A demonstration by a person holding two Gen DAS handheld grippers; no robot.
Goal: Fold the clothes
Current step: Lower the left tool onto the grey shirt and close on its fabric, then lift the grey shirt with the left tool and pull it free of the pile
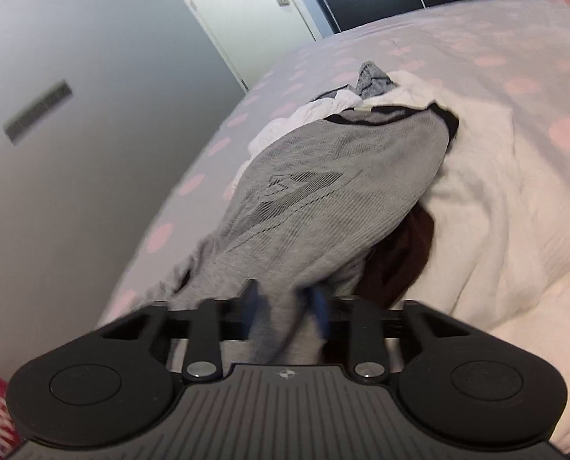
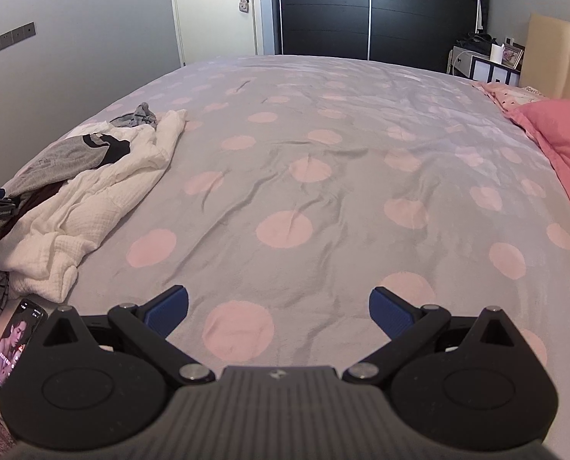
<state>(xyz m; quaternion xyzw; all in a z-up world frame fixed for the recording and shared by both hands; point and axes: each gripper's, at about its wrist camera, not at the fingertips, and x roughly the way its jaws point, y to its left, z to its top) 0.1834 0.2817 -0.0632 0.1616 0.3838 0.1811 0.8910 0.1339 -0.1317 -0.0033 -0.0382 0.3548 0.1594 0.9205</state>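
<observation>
On the bed's (image 2: pixel 323 191) left edge, my left gripper (image 1: pixel 285 303) pinches the near hem of a grey top (image 1: pixel 323 191) lying over a white garment (image 1: pixel 495 211). It is soft and limp. My right gripper (image 2: pixel 279 306) gapes, empty.

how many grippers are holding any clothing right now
1. The left gripper is clamped on the grey top at the near end of the pile. The right gripper stands open over the bare bedspread, holding nothing.
</observation>
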